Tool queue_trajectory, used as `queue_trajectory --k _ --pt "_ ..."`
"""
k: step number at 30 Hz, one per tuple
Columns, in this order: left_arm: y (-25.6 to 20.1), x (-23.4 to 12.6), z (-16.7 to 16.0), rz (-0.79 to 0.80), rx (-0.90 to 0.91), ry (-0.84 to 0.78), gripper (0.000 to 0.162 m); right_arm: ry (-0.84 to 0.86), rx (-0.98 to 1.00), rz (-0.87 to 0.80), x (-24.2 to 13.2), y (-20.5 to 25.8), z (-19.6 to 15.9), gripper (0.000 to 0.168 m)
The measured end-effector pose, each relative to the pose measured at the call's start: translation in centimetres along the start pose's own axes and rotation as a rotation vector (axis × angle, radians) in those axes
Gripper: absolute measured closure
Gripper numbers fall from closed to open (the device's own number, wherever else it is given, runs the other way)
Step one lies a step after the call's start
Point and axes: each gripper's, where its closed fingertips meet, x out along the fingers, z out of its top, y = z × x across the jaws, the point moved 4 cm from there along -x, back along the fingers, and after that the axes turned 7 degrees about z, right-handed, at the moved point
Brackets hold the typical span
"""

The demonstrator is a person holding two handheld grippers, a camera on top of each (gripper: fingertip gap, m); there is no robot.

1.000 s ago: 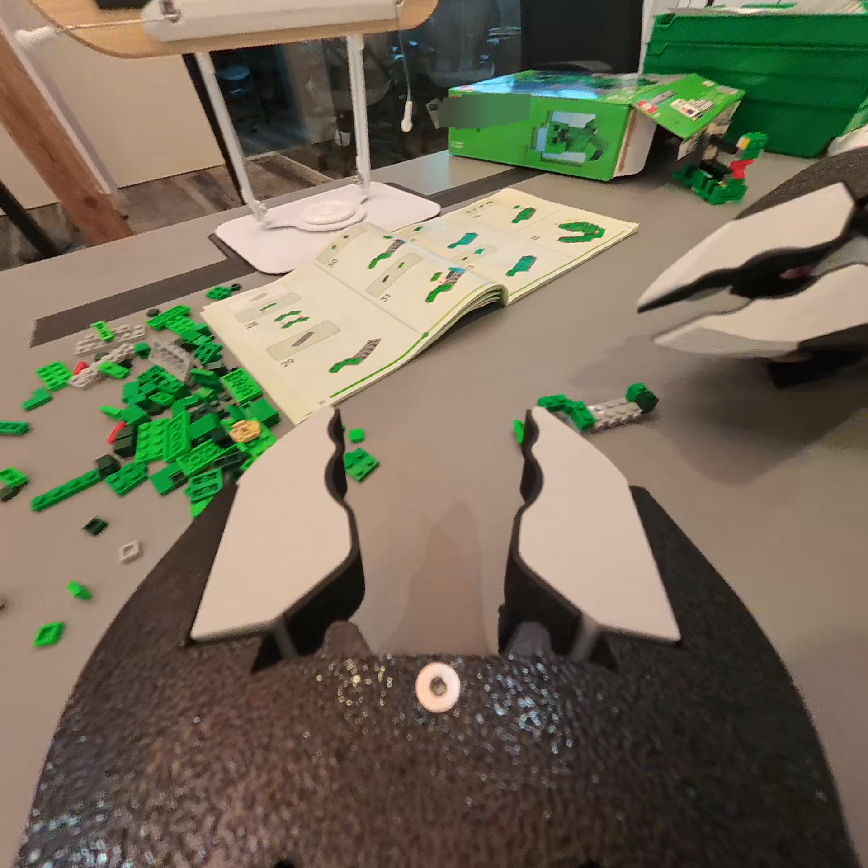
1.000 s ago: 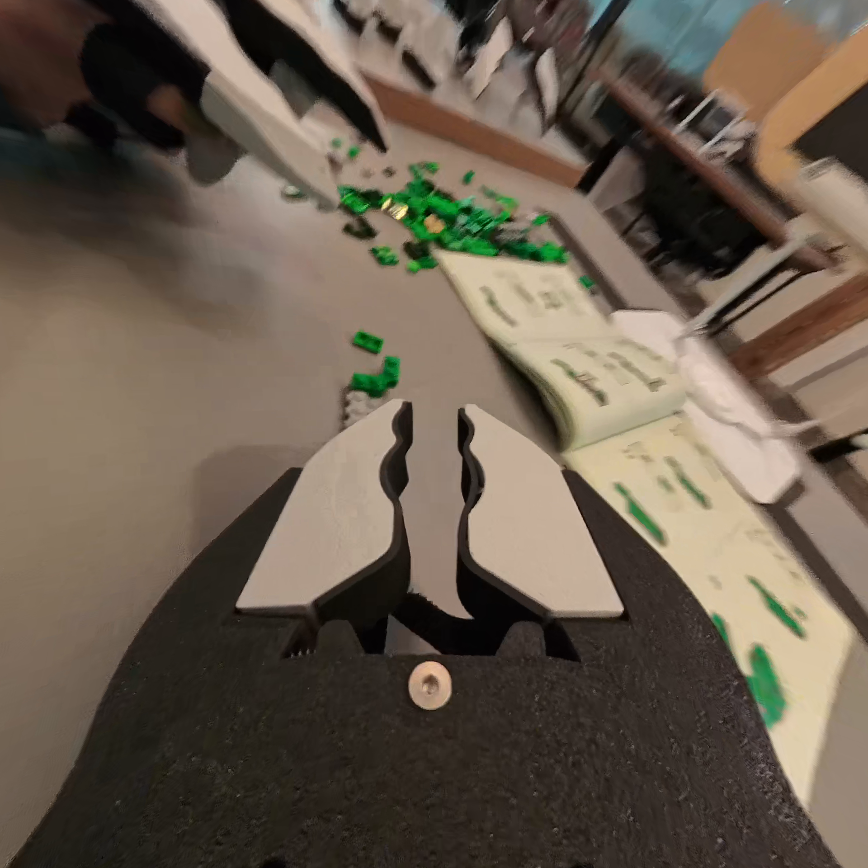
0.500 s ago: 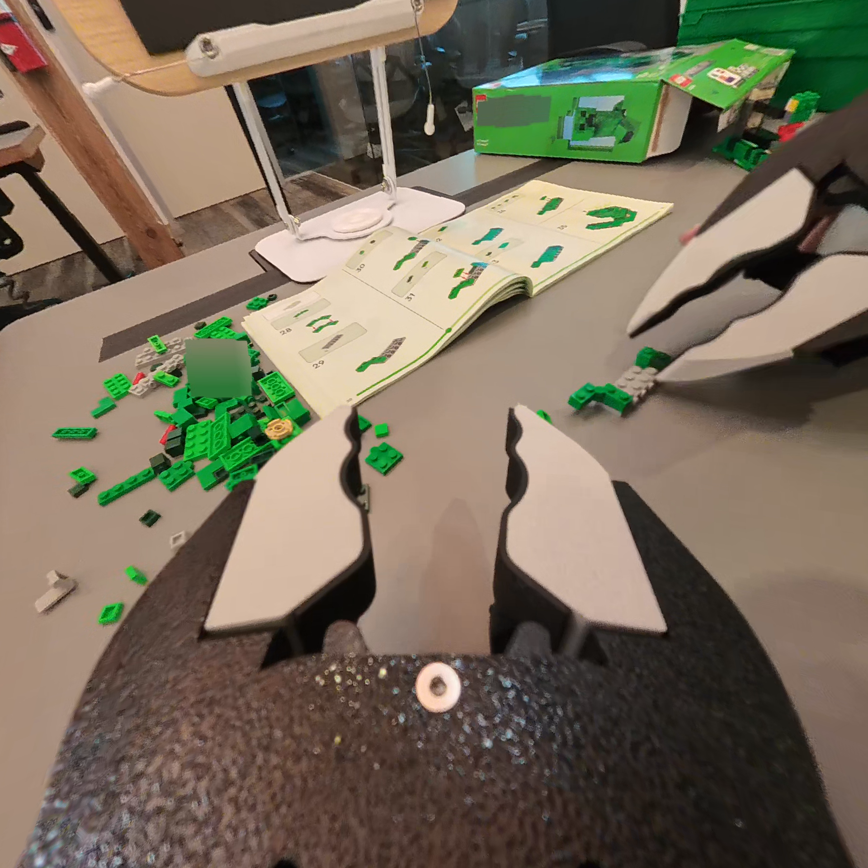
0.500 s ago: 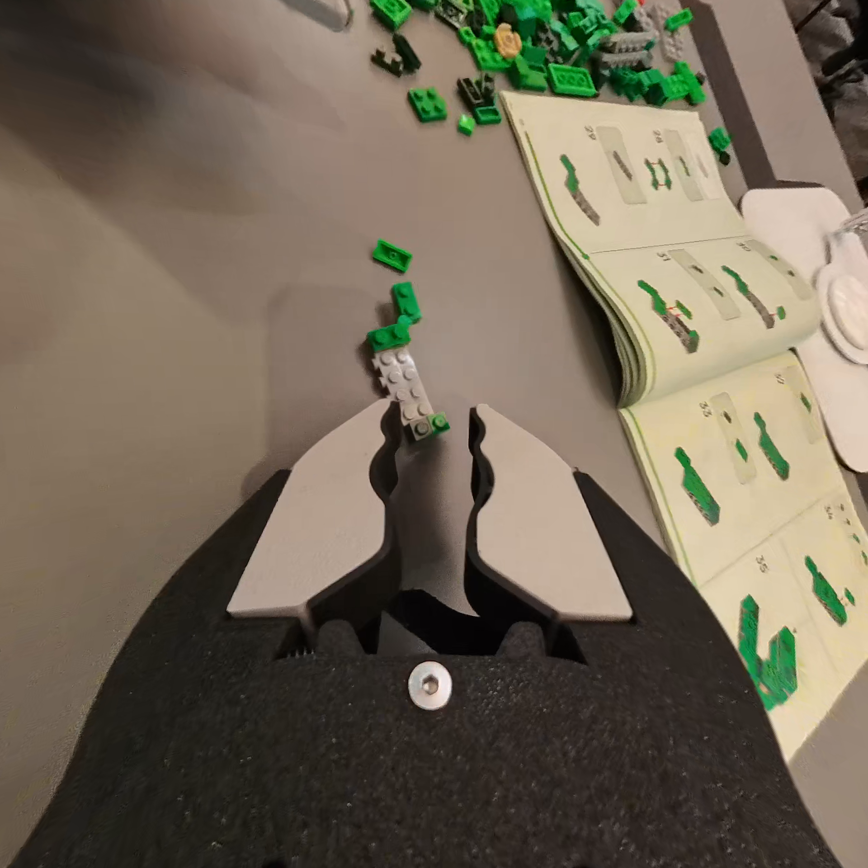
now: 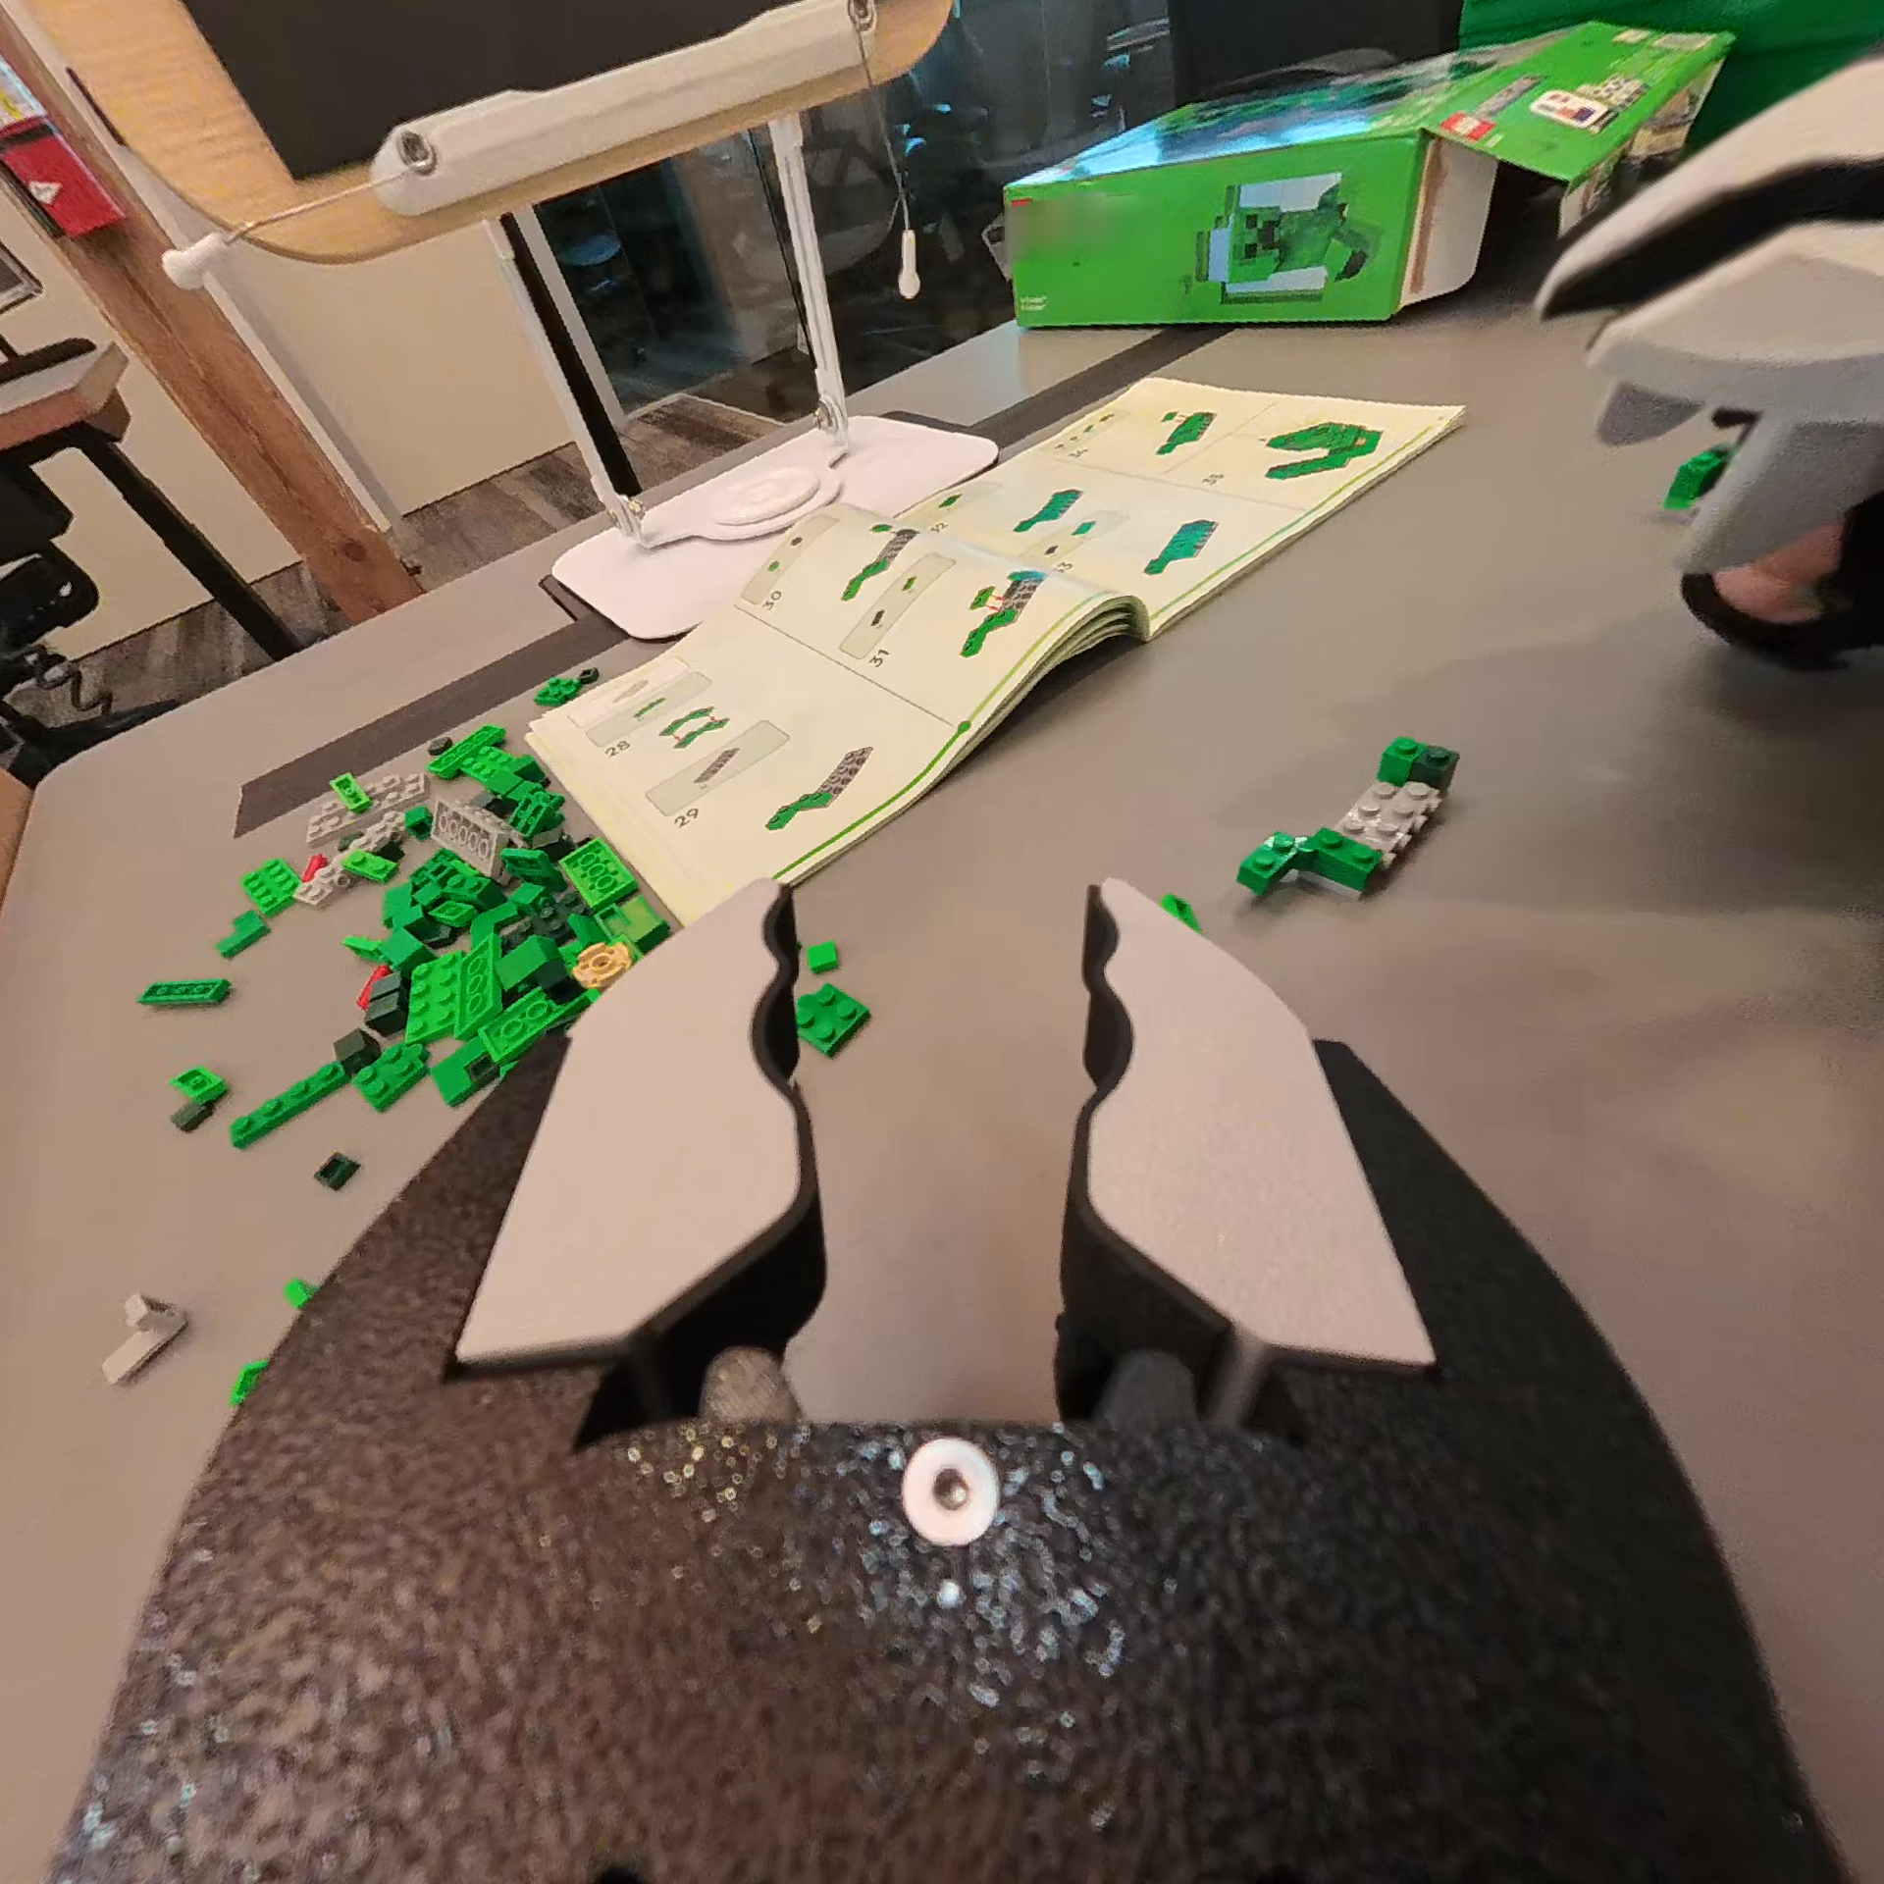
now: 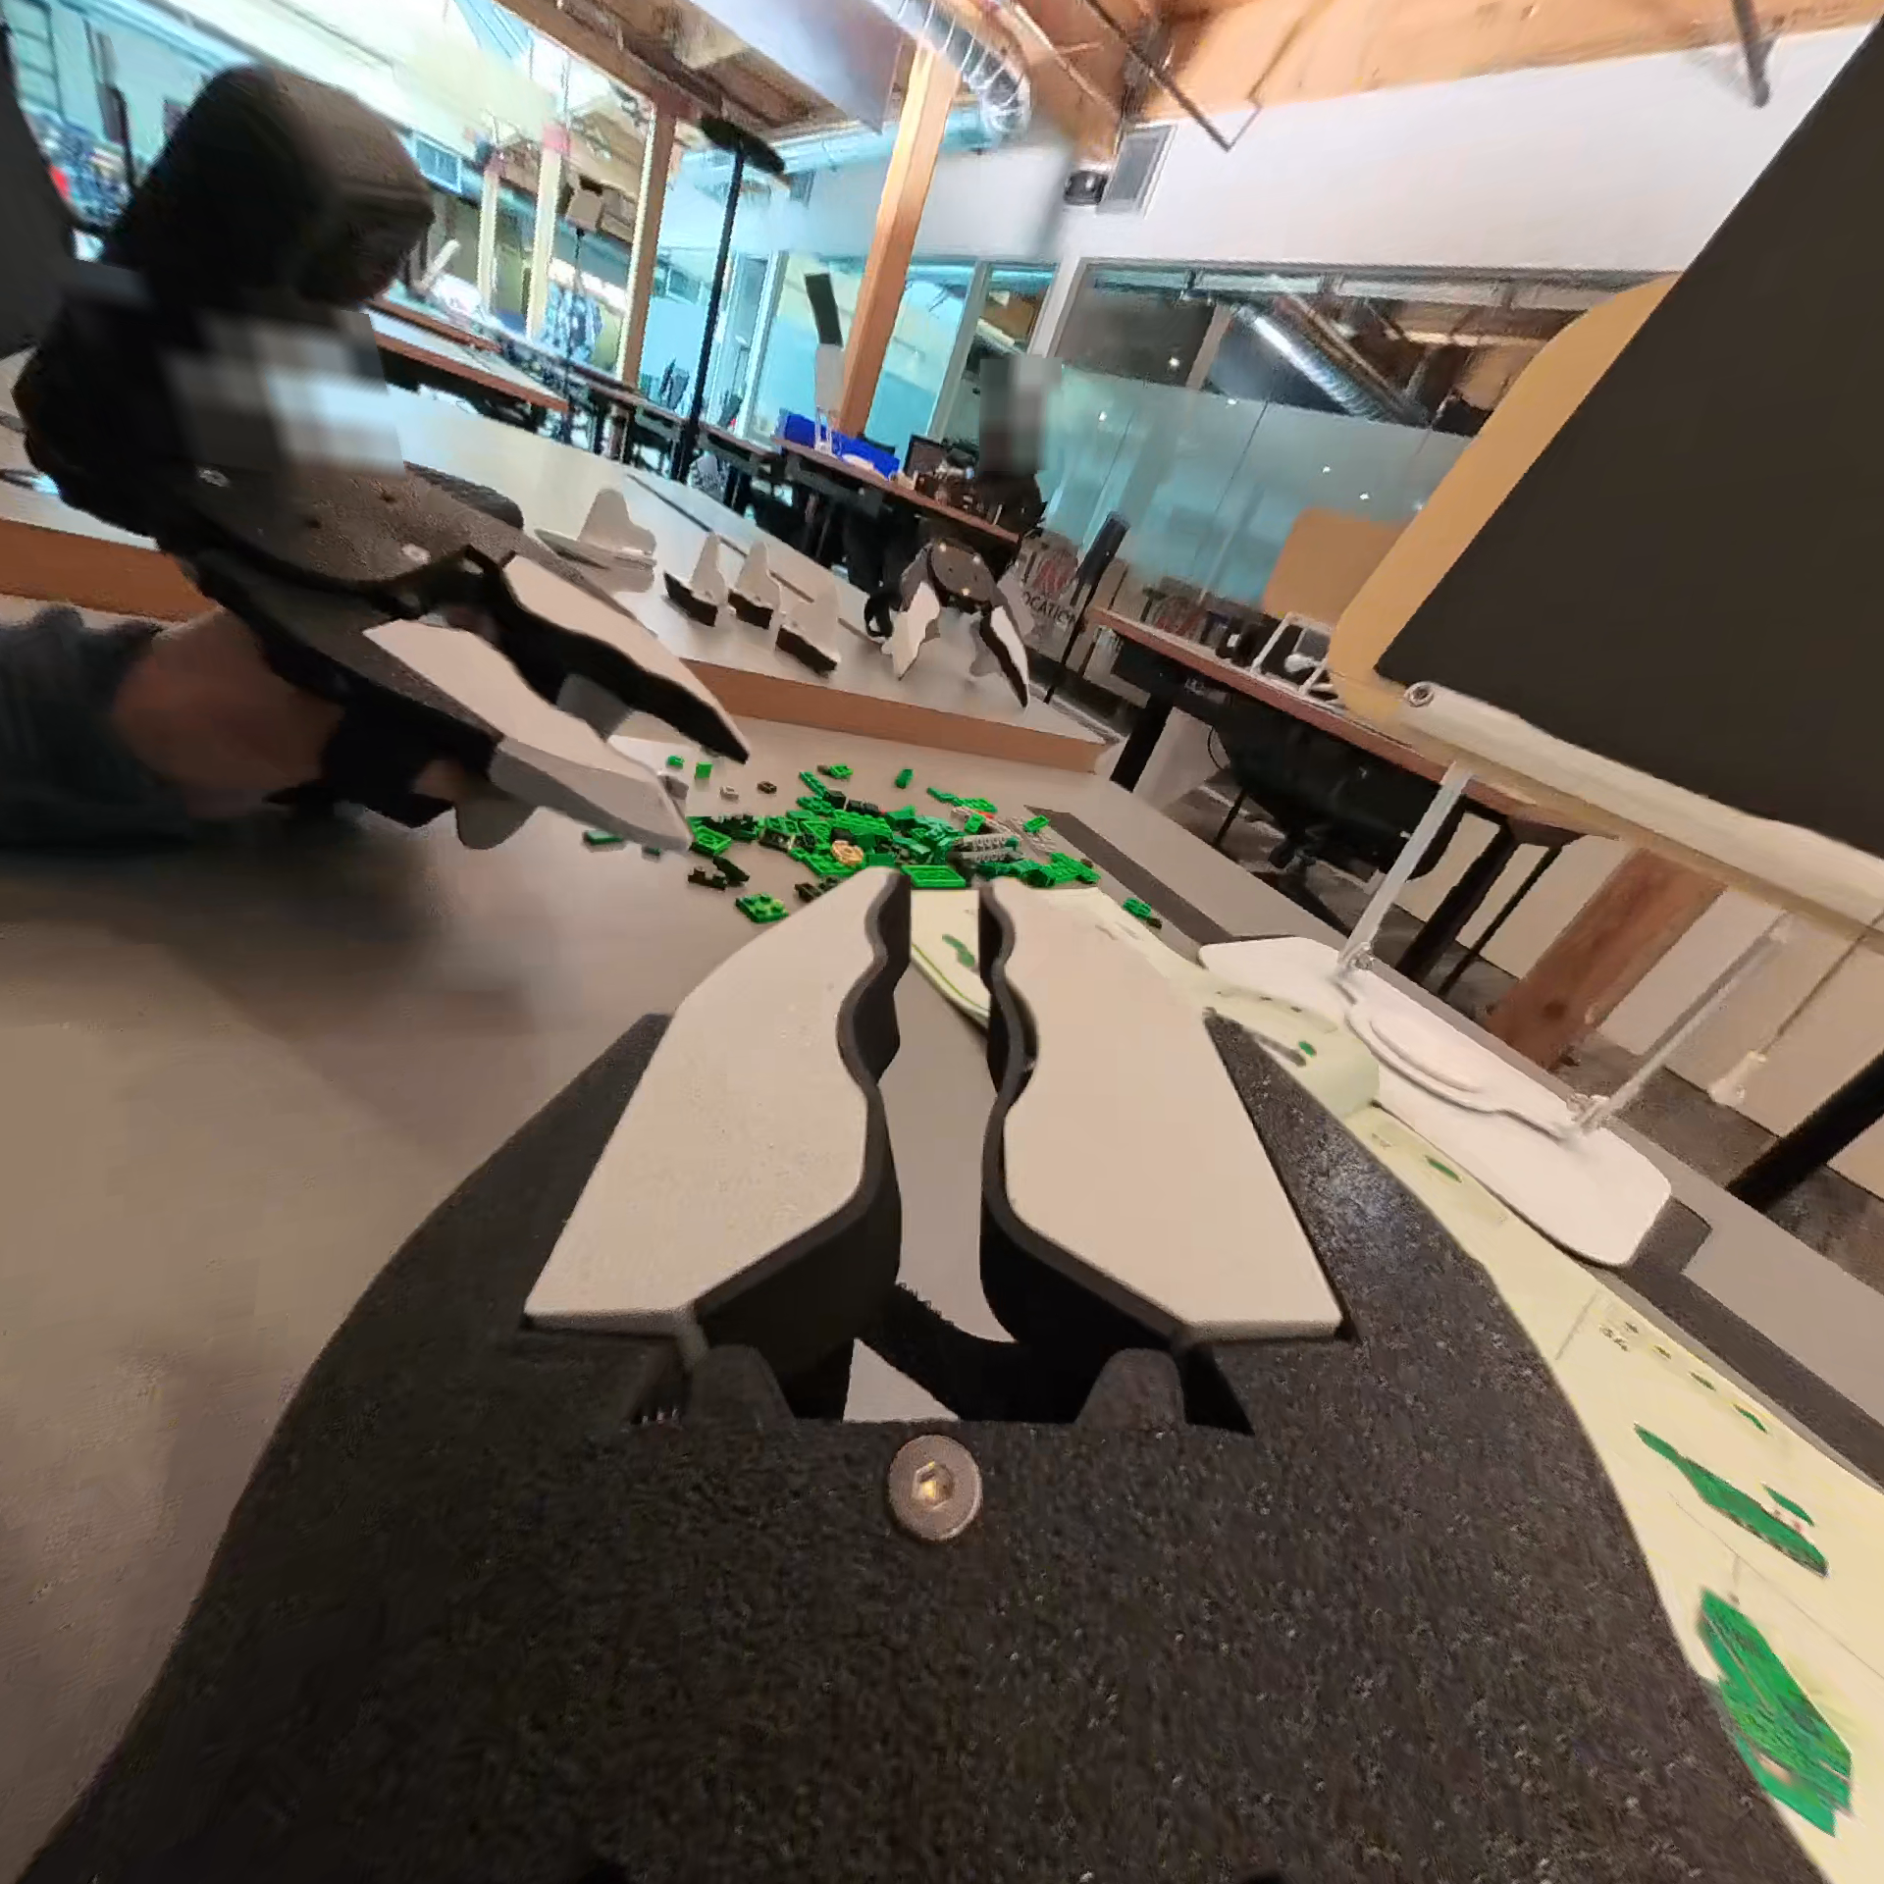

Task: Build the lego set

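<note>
— Two claws, how wide?
— Left gripper (image 5: 938, 907) spread, empty, above the grey table (image 5: 1325, 1070); right gripper (image 6: 943, 897) narrowly parted, seemingly holding nothing.
— The Lego?
— Half-built grey-green piece (image 5: 1351, 826) lies untouched near the booklet (image 5: 918, 652); loose bricks (image 5: 459, 948) piled left.

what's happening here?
A person is building a lego set with a handheld tool in each hand. The left tool is open and empty, low over the grey table beside the pile of loose green bricks. The right tool is narrowly open, empty, off to the right. A small grey-and-green sub-assembly lies on the table, not gripped. The instruction booklet lies open behind it.
</note>
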Motion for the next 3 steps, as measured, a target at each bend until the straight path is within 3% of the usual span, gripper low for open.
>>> queue_trajectory --k 3 --pt "0.12 -0.07 0.06 0.001 -0.011 -0.008 0.111 0.031 0.023 0.014 0.22 0.02 -0.64 0.156"
